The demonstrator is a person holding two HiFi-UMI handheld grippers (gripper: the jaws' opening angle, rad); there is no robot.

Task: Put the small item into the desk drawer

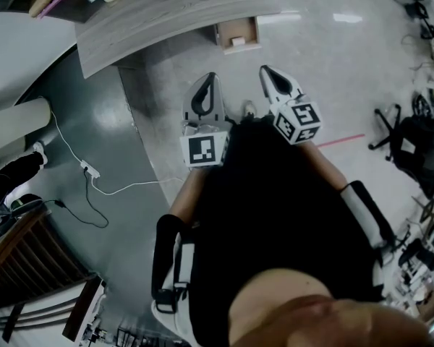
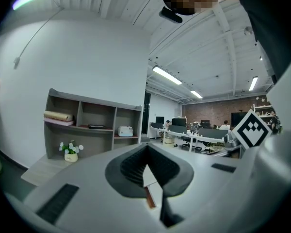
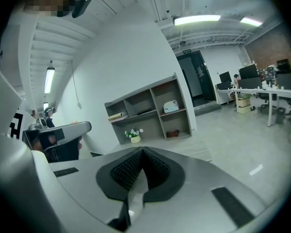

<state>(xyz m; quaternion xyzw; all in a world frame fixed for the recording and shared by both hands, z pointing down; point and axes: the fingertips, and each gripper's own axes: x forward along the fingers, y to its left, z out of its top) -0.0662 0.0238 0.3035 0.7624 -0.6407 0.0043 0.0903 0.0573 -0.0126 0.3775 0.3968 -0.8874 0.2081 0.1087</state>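
Observation:
An open drawer (image 1: 237,35) sticks out under the curved grey desk (image 1: 166,20), and a small white item (image 1: 238,42) shows inside it. Both grippers are held close to the person's body, well short of the desk and pointing toward it. My left gripper (image 1: 209,78) has its jaws together with nothing between them, and its pads (image 2: 136,166) meet in the left gripper view. My right gripper (image 1: 265,71) is shut too and holds nothing, its pads (image 3: 131,171) closed in the right gripper view. The drawer is not visible in either gripper view.
A grey shelf unit (image 2: 87,125) with a flower pot (image 2: 70,152) stands past the desk. A white cable with a power strip (image 1: 90,170) lies on the floor at the left. A black office chair (image 1: 412,139) stands at the right. Another person's foot (image 1: 14,168) is at far left.

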